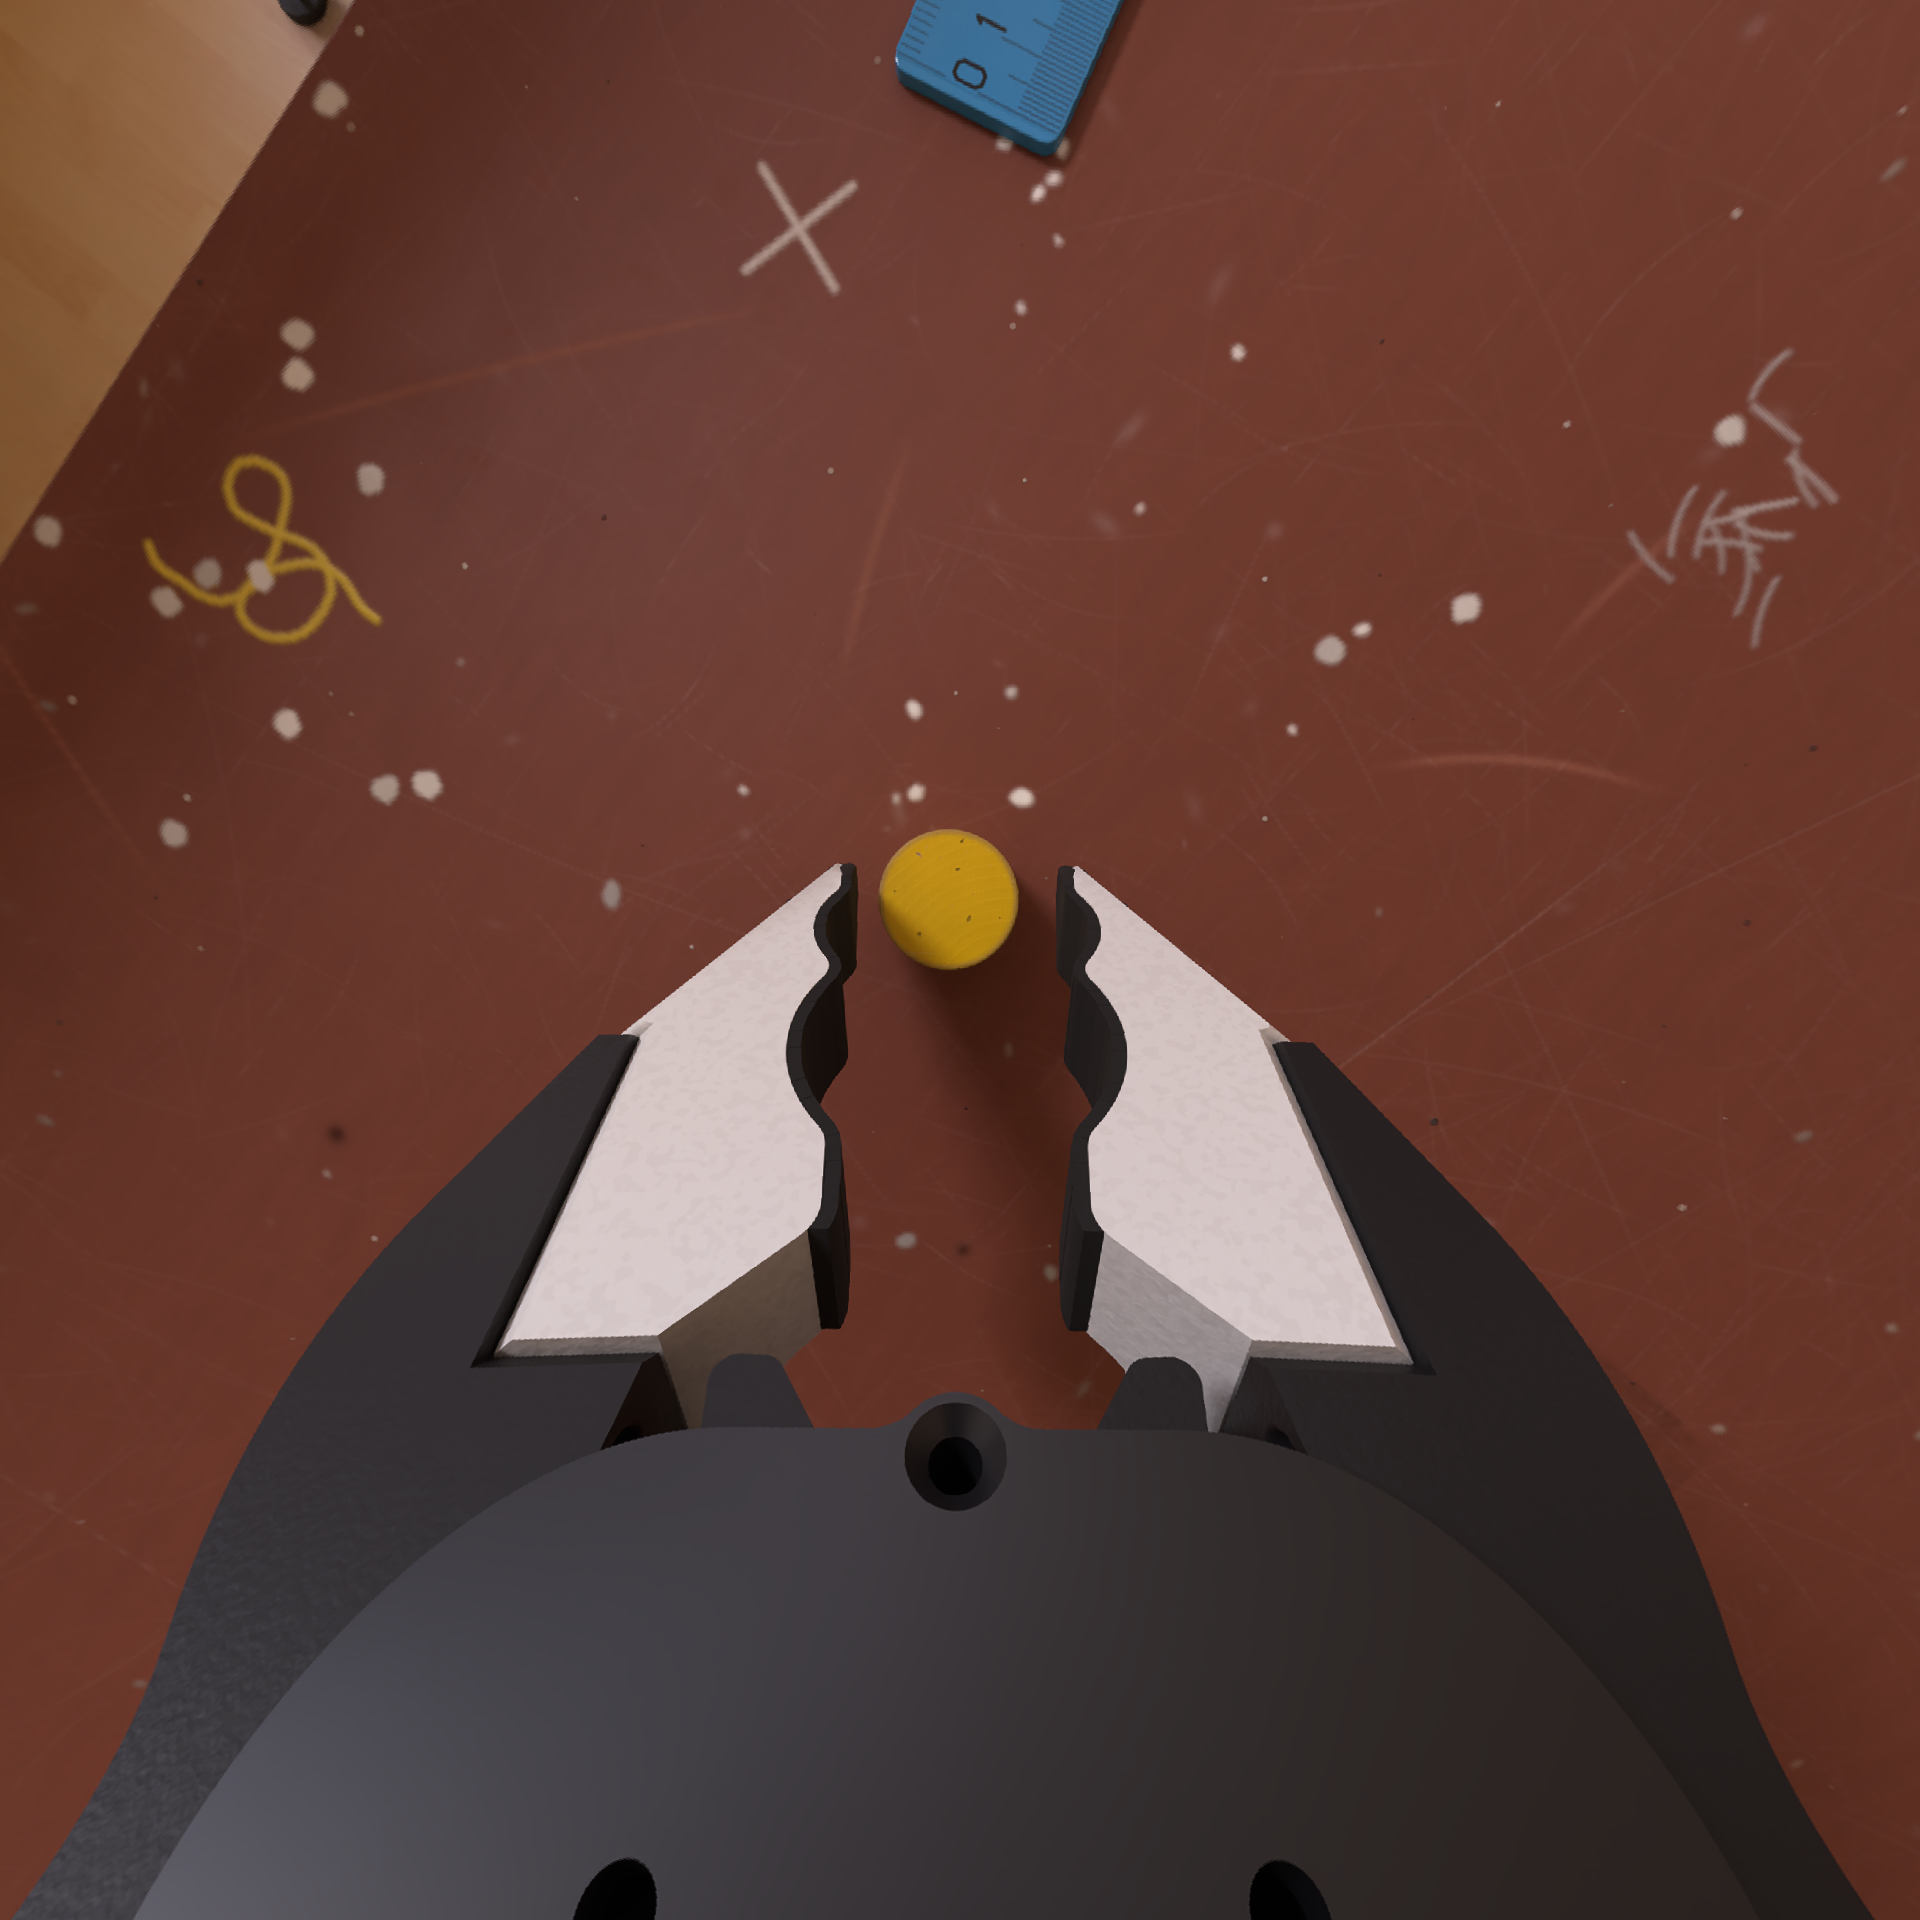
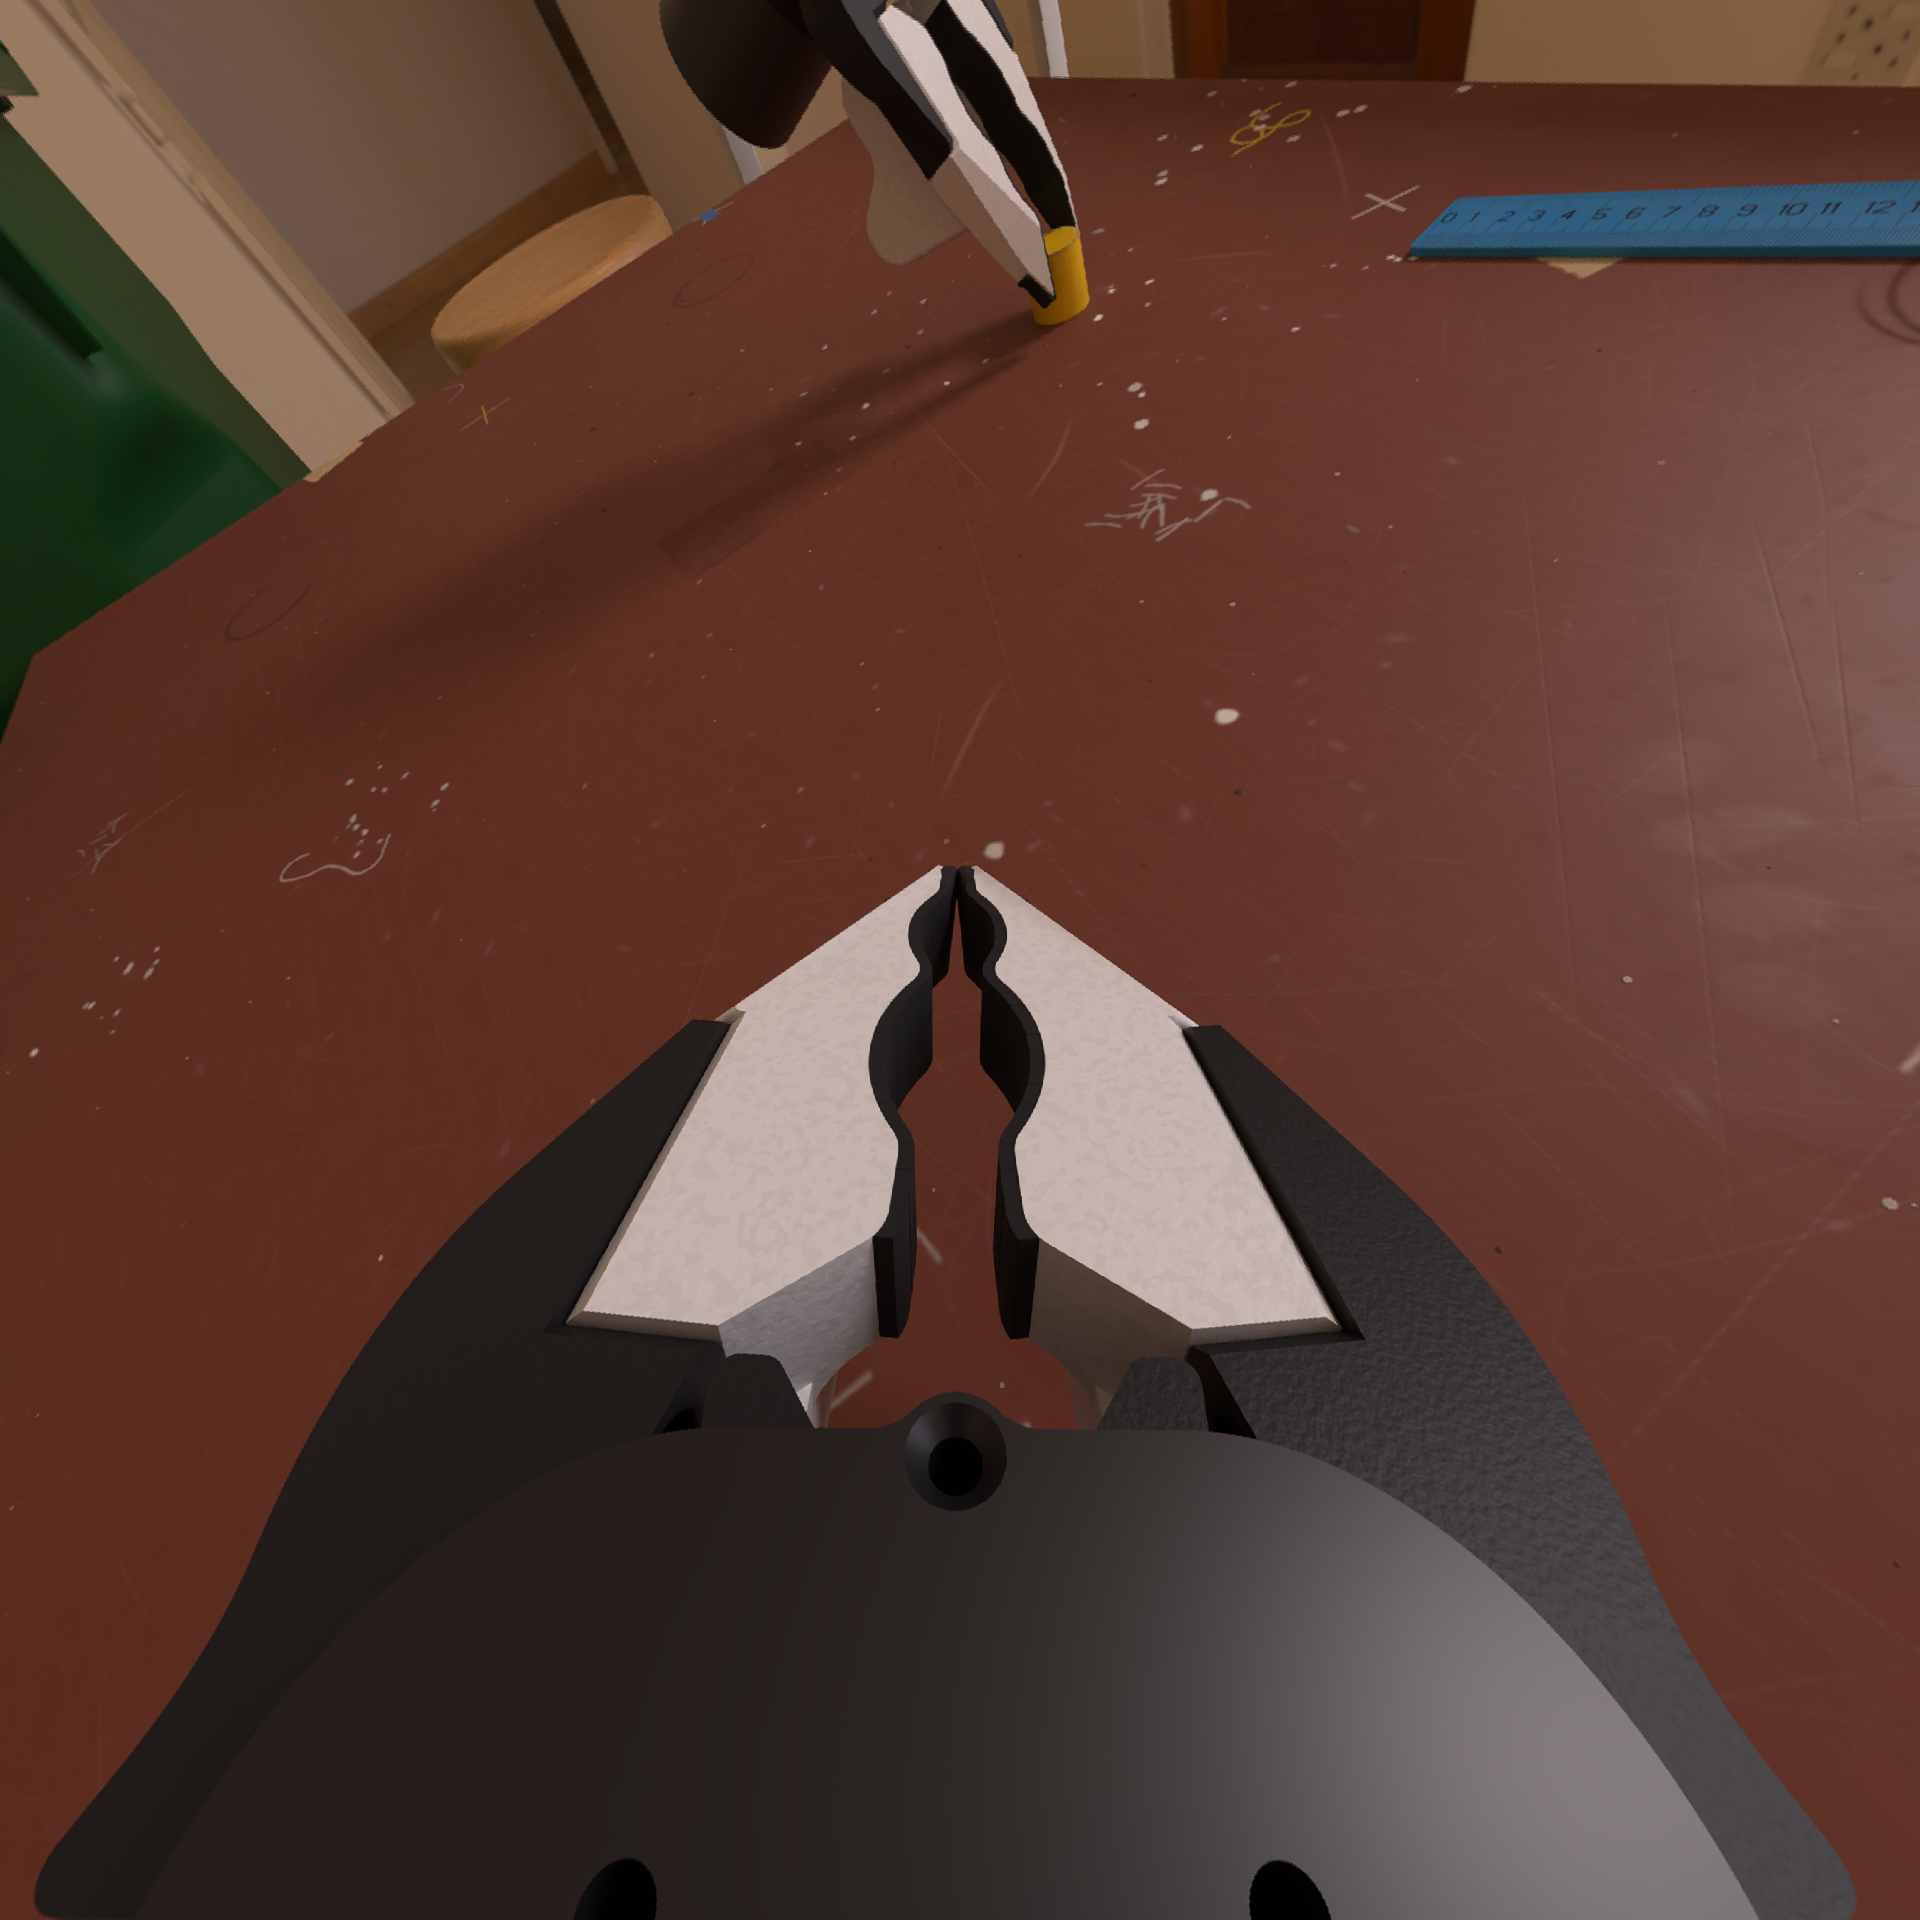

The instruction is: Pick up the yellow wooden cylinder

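The left tool (image 1: 956,914) hangs spread around the upright yellow cylinder (image 1: 948,900), likely light, stiff wood, best pinched across its round sides; right tool (image 2: 956,883) closed, empty.

Probably a workshop: scratched, paint-flecked brown worktable (image 2: 1351,727), blue ruler (image 2: 1662,223), wooden stool (image 2: 540,275).

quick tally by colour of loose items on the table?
Yellow: 1, the yellow wooden cylinder, upright
Blue: 1, the ruler, lying flat
Total: 2
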Controlling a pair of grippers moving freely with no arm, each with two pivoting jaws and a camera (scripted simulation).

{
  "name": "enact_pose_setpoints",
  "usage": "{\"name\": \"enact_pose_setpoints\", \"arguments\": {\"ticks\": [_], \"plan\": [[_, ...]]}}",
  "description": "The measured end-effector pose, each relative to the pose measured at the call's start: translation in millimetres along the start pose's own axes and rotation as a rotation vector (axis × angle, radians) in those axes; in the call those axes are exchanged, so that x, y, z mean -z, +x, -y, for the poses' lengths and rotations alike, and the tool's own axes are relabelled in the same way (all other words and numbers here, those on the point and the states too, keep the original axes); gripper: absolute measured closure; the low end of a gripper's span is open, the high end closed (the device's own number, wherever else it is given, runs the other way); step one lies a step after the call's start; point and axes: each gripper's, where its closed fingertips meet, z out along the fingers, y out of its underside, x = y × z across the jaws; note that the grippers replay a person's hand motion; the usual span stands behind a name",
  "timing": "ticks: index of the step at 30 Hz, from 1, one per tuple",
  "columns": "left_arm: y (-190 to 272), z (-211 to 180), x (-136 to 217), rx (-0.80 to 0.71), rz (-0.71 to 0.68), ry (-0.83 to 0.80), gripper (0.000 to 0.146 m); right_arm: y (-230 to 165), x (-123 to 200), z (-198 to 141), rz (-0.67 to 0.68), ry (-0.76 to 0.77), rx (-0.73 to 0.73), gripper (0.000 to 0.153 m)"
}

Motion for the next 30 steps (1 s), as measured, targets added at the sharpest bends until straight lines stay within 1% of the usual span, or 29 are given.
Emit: {"name": "enact_pose_setpoints", "arguments": {"ticks": [4, 6, 9, 12, 14, 16, 17, 19, 21, 22, 24, 25, 27, 30], "plan": [[-3, -3, -1, -0.022, 0.04, -0.053, 0.111, 0, 0, 1, 0.003, 0.005, -0.004, 0.153], [-3, -4, -1, -0.033, 0.057, -0.045, 0.112, 0, 1, 1, 0.003, 0.008, -0.004, 0.153], [-4, -7, 2, -0.029, 0.086, -0.048, 0.119, 0, 1, 1, 0.003, 0.011, -0.004, 0.153], [-7, -11, 5, 0.013, 0.078, -0.034, 0.119, 0, 1, 1, 0.004, 0.012, -0.002, 0.153], [-8, -9, 11, 0.057, 0.056, 0.006, 0.119, 0, 1, 1, 0.004, 0.013, -0.002, 0.153], [-4, -7, 20, 0.116, 0.001, 0.06, 0.119, 0, 1, 1, 0.003, 0.013, -0.001, 0.153], [0, -5, 25, 0.151, -0.052, 0.092, 0.119, 0, 1, 1, 0.003, 0.012, -0.002, 0.153], [10, -1, 38, 0.248, -0.191, 0.174, 0.119, 0, 1, 2, 0.003, 0.013, -0.002, 0.153], [24, 4, 56, 0.354, -0.386, 0.27, 0.119, 0, 1, 1, 0.003, 0.013, -0.002, 0.153], [28, 3, 63, 0.409, -0.455, 0.304, 0.119, 0, 1, 1, 0.003, 0.012, -0.002, 0.153], [36, -8, 71, 0.465, -0.526, 0.287, 0.119, 0, 1, 1, 0.004, 0.013, -0.002, 0.153], [38, -14, 73, 0.473, -0.522, 0.275, 0.119, 0, 1, 1, 0.004, 0.012, -0.002, 0.153], [41, -29, 74, 0.463, -0.47, 0.231, 0.119, 0, 1, 1, 0.004, 0.011, -0.001, 0.153], [41, -41, 79, 0.439, -0.383, 0.216, 0.119, 0, 1, 1, 0.003, 0.008, 0.0, 0.153]]}}
